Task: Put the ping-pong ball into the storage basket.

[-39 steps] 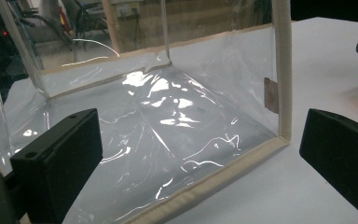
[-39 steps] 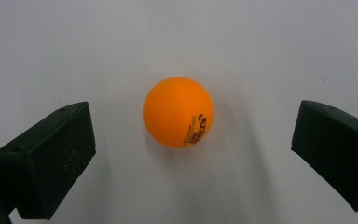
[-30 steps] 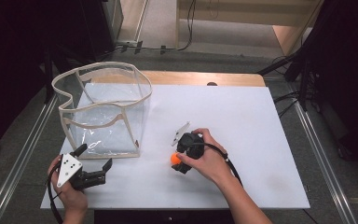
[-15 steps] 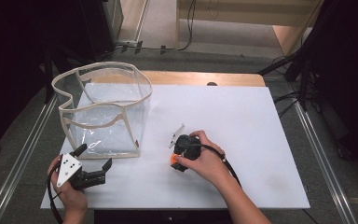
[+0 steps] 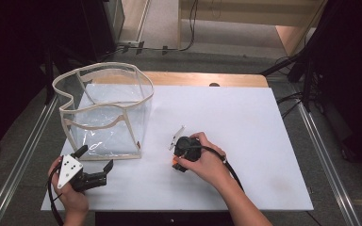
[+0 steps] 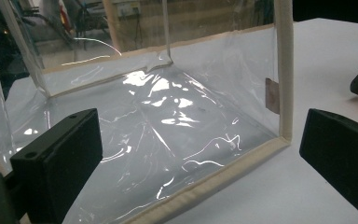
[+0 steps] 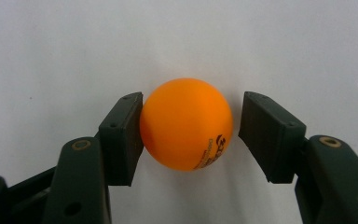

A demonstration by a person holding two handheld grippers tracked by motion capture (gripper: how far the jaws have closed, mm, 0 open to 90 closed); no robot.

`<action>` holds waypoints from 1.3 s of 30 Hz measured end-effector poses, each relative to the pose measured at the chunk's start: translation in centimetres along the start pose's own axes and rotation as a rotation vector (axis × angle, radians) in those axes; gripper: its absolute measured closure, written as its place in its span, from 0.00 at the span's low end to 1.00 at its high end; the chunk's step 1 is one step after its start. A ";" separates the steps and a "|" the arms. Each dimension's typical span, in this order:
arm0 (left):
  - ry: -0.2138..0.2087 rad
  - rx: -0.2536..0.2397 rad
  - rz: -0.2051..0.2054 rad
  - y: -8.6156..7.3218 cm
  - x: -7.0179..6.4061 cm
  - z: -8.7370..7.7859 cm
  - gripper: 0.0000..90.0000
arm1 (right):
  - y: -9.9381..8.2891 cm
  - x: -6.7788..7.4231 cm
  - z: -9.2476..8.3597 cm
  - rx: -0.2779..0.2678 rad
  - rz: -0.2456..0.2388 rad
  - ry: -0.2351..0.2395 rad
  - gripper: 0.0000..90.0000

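An orange ping-pong ball (image 7: 186, 123) rests on the white table top (image 5: 245, 122) between the jaws of my right gripper (image 7: 191, 116). The jaws have just been closing; one pad touches the ball and a thin gap shows at the other pad (image 7: 265, 133). From above, the right gripper (image 5: 176, 159) points down near the table's middle with the ball (image 5: 174, 161) under it. My left gripper (image 5: 95, 159) lies open at the front left, aimed at the lower corner of a clear plastic bag (image 5: 103, 117) with beige trim. In the left gripper view the bag (image 6: 168, 116) stands just ahead of the wide-open left gripper (image 6: 200, 154).
The bag stands upright with its mouth open at the back left of the table. A wooden strip (image 5: 202, 78) runs along the far edge. Metal rails (image 5: 325, 160) flank both sides. White surface stretches to the right of my right hand.
The right gripper has shifted slightly left and down over the orange ball and its jaws have narrowed around it. The left gripper and bag have stayed put.
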State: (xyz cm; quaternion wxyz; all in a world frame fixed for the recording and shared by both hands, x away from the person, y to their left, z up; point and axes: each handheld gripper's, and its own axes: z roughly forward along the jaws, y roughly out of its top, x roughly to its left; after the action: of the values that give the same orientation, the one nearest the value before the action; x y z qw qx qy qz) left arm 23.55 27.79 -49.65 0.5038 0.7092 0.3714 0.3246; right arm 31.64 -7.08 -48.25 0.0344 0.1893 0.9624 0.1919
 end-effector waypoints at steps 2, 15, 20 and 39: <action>-0.001 -0.001 0.000 0.0 0.0 0.0 0.00 | 0.0 0.0 0.1 -0.003 0.008 -0.002 0.47; 0.001 0.000 0.000 0.0 0.0 0.0 0.00 | 0.1 -0.2 0.0 0.011 0.004 0.019 0.53; 0.001 0.001 0.000 0.0 0.0 0.0 0.00 | 0.1 -0.3 -0.2 0.005 -0.006 0.021 0.53; 0.002 0.002 0.003 0.0 -0.1 0.0 0.00 | 1.0 -1.4 -2.1 -0.005 -0.004 0.042 0.53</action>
State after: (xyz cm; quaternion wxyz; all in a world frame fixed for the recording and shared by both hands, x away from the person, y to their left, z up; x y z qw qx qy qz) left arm 23.55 27.74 -49.65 0.5021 0.7099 0.3714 0.3258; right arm 32.99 -7.47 -45.96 0.0151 0.1834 0.9628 0.1981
